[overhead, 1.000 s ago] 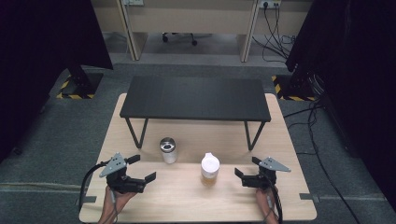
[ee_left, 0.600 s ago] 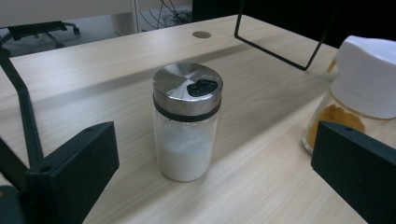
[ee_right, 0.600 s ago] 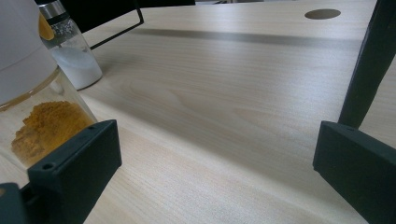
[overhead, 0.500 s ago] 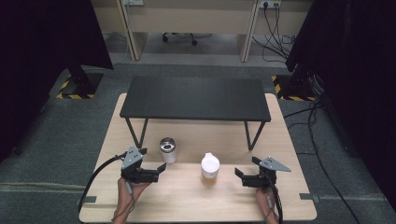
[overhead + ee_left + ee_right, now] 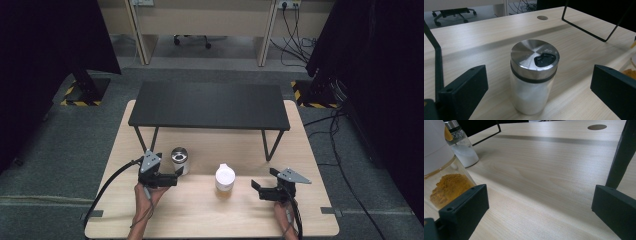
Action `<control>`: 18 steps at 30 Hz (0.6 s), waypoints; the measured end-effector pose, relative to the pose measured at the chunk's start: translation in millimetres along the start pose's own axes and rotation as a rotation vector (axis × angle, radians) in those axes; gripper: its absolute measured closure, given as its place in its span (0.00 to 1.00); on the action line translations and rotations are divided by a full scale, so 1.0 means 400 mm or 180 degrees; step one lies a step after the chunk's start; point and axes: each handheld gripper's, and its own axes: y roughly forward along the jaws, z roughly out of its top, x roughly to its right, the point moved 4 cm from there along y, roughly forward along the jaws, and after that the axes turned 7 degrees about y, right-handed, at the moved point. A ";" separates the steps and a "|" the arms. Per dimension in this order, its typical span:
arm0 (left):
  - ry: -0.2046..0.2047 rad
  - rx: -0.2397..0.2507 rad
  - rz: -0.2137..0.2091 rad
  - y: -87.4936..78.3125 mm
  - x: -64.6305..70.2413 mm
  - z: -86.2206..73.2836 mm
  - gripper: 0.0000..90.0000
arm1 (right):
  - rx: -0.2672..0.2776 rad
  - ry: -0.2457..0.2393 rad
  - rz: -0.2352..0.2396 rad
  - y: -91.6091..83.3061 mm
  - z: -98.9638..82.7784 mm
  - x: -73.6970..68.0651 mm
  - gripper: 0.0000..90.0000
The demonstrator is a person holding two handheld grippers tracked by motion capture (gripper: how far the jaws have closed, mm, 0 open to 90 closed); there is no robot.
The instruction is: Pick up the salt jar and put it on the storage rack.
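A glass shaker of white grains with a steel lid [image 5: 179,159] stands on the wooden table [image 5: 200,220], in front of the black stand. My left gripper [image 5: 176,178] is open just short of it; in the left gripper view the shaker [image 5: 534,77] stands upright between the two spread jaws, touching neither. A white-lidded jar of orange powder [image 5: 225,181] stands to the shaker's right. My right gripper [image 5: 260,186] is open, to the right of that jar and pointing at it. In the right gripper view the jar [image 5: 441,175] sits at the left edge, beside the left jaw.
A low black stand [image 5: 209,106] on thin wire legs [image 5: 266,145] spans the back half of the table. Cables trail from both grippers toward the front edge. A cable hole [image 5: 597,127] lies in the tabletop. Grey carpet surrounds the table.
My left gripper has moved right and forward, from the table's front left up to the steel-lidded shaker. The right gripper, shaker and jar have stayed put.
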 end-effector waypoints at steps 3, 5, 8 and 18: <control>-0.0009 -0.0036 -0.0002 0.024 0.004 0.009 0.01 | -0.0002 -0.0001 0.0000 0.000 0.000 0.000 0.01; 0.0010 -0.0099 -0.0001 0.041 0.007 0.018 0.01 | -0.0003 0.0000 0.0000 0.000 0.000 0.000 0.01; 0.0023 -0.0134 0.0006 0.059 0.012 0.026 0.02 | -0.0006 0.0004 0.0003 0.001 0.001 0.000 0.01; 0.0061 -0.0290 0.0095 0.107 0.011 0.024 0.03 | -0.0012 0.0000 0.0003 0.001 0.002 0.000 0.01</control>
